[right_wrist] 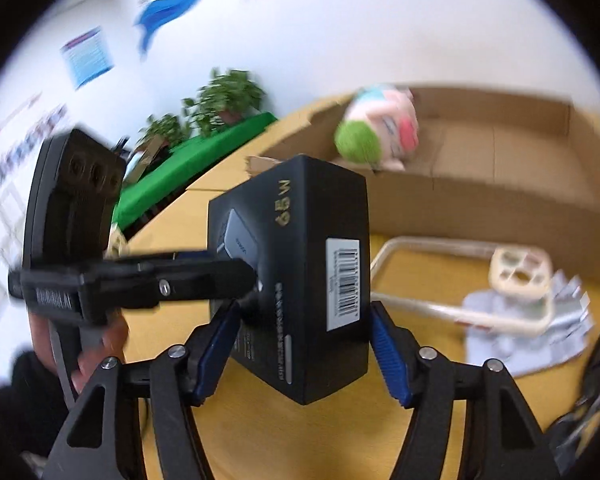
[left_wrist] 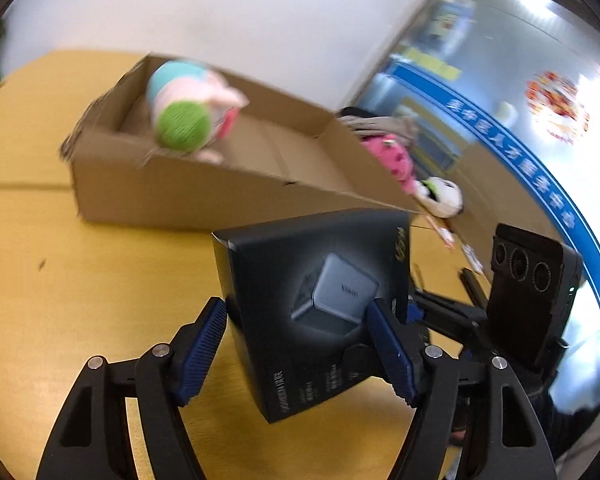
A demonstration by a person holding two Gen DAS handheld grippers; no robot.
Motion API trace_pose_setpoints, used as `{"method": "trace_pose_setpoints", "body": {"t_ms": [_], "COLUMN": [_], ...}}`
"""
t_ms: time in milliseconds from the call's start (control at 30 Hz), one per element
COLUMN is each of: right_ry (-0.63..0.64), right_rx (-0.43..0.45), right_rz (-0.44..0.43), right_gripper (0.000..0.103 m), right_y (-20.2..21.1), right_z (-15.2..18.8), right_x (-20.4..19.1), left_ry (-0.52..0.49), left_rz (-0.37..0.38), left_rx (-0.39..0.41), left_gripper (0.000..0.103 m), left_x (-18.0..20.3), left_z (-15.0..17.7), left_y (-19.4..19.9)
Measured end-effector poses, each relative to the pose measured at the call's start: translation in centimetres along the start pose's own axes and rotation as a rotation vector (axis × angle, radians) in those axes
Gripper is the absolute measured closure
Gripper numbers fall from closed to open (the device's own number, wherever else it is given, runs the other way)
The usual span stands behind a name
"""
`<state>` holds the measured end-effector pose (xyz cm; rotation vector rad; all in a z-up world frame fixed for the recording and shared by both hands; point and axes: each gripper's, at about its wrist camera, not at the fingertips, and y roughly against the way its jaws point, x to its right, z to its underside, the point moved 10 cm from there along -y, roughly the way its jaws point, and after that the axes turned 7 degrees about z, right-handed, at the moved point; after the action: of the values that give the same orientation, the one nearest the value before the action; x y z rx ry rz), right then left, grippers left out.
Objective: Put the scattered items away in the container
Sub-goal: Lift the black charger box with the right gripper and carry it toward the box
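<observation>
Beyond both grippers, left gripper (left_wrist: 300, 344) and right gripper (right_wrist: 304, 354) clamping one black box (left_wrist: 320, 304), cardboard container (left_wrist: 204, 184) lies ahead across the counter (left_wrist: 60, 280).

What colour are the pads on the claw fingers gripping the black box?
Blue pads, clearest in the right wrist view.

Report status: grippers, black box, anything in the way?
Left gripper and right gripper both clamp the black box, off the table. Cardboard box ahead, plush toy inside. Path looks clear.
</observation>
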<state>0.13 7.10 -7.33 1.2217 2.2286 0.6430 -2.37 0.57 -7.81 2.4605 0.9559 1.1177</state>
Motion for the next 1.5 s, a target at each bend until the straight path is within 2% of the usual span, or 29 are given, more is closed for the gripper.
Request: {"method": "trace_pose_setpoints", "body": {"t_ms": [100,300,433,500,633,733,933,1067,1233,1300,1433,1500], "right_ry": [0.088,0.178,0.186,0.196,0.213,0.215,0.162,0.170,0.136,0.151,0.265,0.337], "right_rx": [0.015,0.005,-0.010,-0.017,-0.018,-0.020,0.018,0.007,0.001,-0.014,-0.073,-0.105], "right_rz": [0.002,-0.004,-0.017,-0.019,-0.026,-0.025,-0.023,-0.015,-0.073,-0.091,-0.146,-0.162], "right_gripper": [0.042,0.042,0.041,0.042,0.056,0.058,0.060,0.060,0.061,0.061,0.061,0.061], "right_y": [1.3,1.4,0.9,0.3,0.3,0.8,2.0,1.6,2.3,2.6,3.1,3.4], "right_z": [1.0,2.2,2.3,2.3,2.6,2.8,2.1,2.1,2.4,2.7,3.7,4.1], "right_x": [-0.1,-0.8,-1.1,-1.5,-2.0,-1.6,-1.0,-1.0,-0.6,-0.4,-0.3,-0.3], "left_ry": [-0.005,-0.114,-0.148,-0.143,-0.138,-0.152,-0.201,-0.219,-0.232,-0.243,-0.270,-0.311], "left_rz": [0.072,0.141,0.157,0.189,0.258,0.298,0.285,0.280,0.281,0.275,0.324,0.347], "left_rx": [0.002,-0.019,-0.035,-0.056,-0.131,-0.161,-0.202,-0.216,-0.233,-0.245,-0.281,-0.324], "left_gripper": [0.028,0.027,0.014,0.014,0.012,0.013,0.019,0.020,0.030,0.030,0.010,0.007], "left_x": [0.8,2.6,2.5,1.8,0.7,0.8,1.9,2.4,2.6,2.4,3.1,3.7], "left_z": [-0.1,0.2,0.6,0.8,2.0,2.0,2.3,2.9,3.1,3.0,2.7,3.1], "left_y": [0.1,0.5,0.4,0.1,-1.4,-2.2,-3.0,-3.0,-2.7,-2.8,-3.4,-4.1]}}
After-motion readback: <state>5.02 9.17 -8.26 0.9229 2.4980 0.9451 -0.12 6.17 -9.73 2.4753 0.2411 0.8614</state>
